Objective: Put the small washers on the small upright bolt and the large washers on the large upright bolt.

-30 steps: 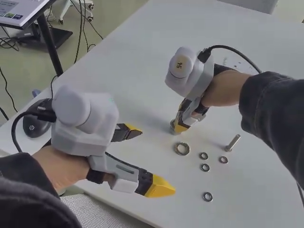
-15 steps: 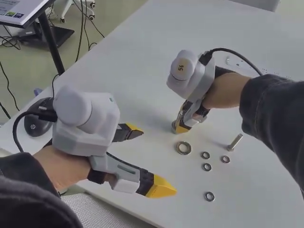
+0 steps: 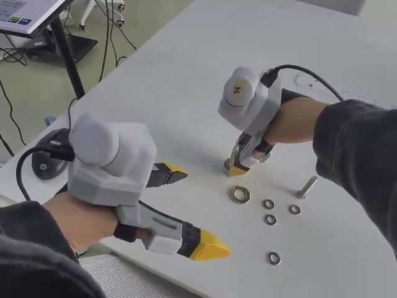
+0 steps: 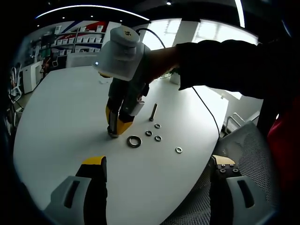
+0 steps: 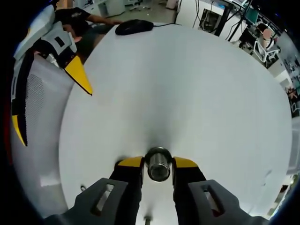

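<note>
R claw (image 3: 234, 165): jaws clamped on the large bolt (image 5: 158, 165), pinched between the yellow tips. Tips are down at the table (image 3: 186, 74). The bolt looks upright, or nearly.

Step in hand (my judgement): standing the large bolt up. No washer is on any bolt yet, so the task is early.

Just beside R claw, on my side: one large washer (image 3: 240, 194), lying flat. Past it are four small washers (image 3: 268, 203), loose and apart from each other. The small bolt (image 3: 306, 186) lies on its side near them, apart from the claw.

L claw (image 3: 198, 212): jaws wide apart, nothing between them. It hovers well apart from R claw, to its left.

Next (judgement): ease the jaws off w/o tipping the bolt. Then the small bolt needs righting before any small washer goes on.

Views:
- Right gripper view gives the clamp head-on, w/ the bolt's round end centred between the tips. In head view the gripper body covers this.
- Left gripper view gives the side look: tips at table level.
- I read the washer layout and the lying bolt from left gripper view and head view.
</note>
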Motion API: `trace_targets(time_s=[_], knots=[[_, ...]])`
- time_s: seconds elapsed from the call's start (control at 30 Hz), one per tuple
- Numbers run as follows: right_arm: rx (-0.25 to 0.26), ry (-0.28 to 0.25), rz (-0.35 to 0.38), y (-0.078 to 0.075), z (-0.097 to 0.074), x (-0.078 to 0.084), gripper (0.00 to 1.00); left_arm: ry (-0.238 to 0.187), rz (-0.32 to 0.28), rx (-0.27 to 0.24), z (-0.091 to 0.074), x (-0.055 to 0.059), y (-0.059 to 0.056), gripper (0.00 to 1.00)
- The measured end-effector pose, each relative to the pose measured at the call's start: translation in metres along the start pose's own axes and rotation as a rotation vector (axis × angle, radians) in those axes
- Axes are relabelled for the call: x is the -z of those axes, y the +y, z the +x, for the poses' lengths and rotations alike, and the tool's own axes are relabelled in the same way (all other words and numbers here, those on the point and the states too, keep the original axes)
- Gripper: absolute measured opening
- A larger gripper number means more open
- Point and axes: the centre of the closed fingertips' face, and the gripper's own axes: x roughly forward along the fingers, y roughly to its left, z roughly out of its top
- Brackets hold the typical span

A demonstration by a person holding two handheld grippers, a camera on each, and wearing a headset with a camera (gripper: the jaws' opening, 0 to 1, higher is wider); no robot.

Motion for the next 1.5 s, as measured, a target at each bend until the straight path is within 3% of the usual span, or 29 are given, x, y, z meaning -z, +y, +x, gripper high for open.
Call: trace_targets(time_s=[0.6, 1.5], knots=[[0.009, -0.031, 0.039, 0.001, -0.009, 0.0, 0.38, -0.001, 0.004, -0.001, -0.001, 0.0, 0.0, 0.91], [0.002, -0.026, 0.097, 0.02, -0.02, 0.025, 0.4, -0.003, 0.016, 0.004, 0.0, -0.002, -0.003, 0.91]])
